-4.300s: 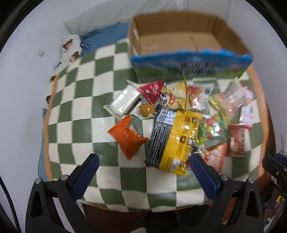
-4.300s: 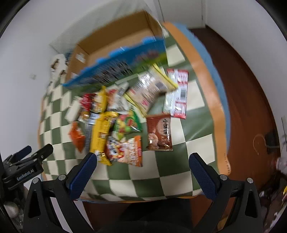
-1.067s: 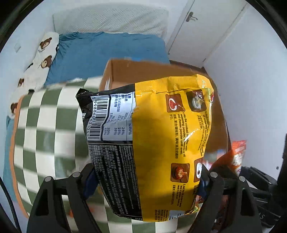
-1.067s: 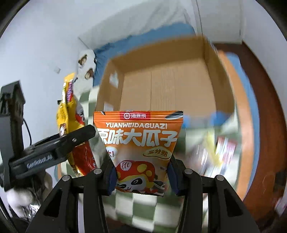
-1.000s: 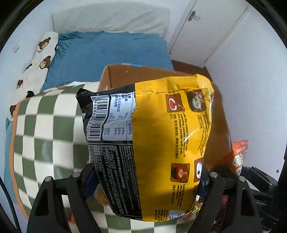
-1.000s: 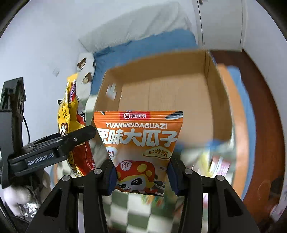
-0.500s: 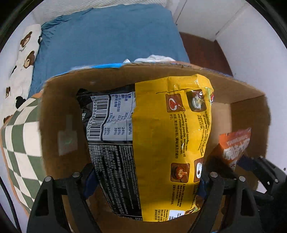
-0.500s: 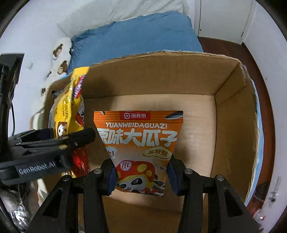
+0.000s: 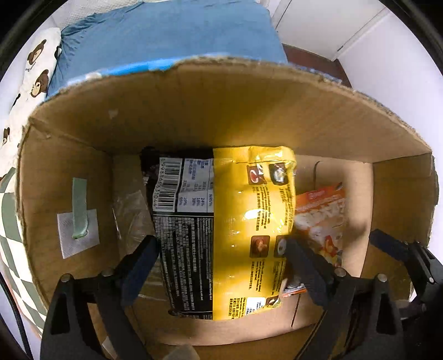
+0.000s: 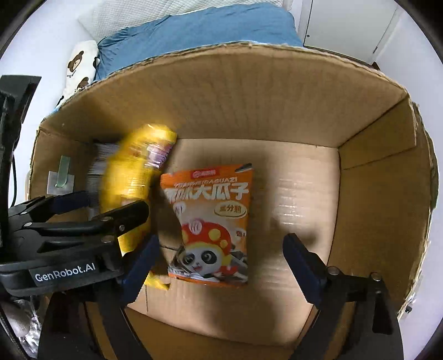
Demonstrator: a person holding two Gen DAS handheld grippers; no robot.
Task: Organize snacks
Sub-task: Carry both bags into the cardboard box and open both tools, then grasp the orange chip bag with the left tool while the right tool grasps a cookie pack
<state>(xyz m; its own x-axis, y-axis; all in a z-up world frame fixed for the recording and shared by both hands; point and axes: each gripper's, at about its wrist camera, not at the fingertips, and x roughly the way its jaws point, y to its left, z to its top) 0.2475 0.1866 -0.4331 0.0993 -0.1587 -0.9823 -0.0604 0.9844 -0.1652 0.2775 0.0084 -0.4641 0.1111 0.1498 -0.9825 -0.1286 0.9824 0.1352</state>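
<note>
Both grippers point down into an open cardboard box (image 9: 221, 110). My left gripper (image 9: 221, 257) has its jaws opening. The big yellow-and-black snack bag (image 9: 235, 221) lies below and between its fingers on the box floor, free of the pads. My right gripper (image 10: 221, 260) is opening too. The orange sunflower-seed bag (image 10: 210, 227) lies flat on the box (image 10: 249, 97) floor between its spread fingers, untouched. In the right wrist view the yellow bag (image 10: 133, 180) is blurred at the left, beside the left gripper (image 10: 69, 221). In the left wrist view the orange bag (image 9: 321, 216) lies right of the yellow one.
The box walls stand high on all sides of both grippers. A taped patch (image 9: 79, 221) sits on its left wall. Behind the box lie blue bedding (image 9: 166, 33) and a bear-print pillow (image 9: 33, 69). Green-checked cloth (image 9: 8, 210) shows at far left, a white door (image 10: 346, 22) at the back.
Both grippers have spread their fingers and let go. The yellow bag and the orange bag have dropped from the pads onto the box floor.
</note>
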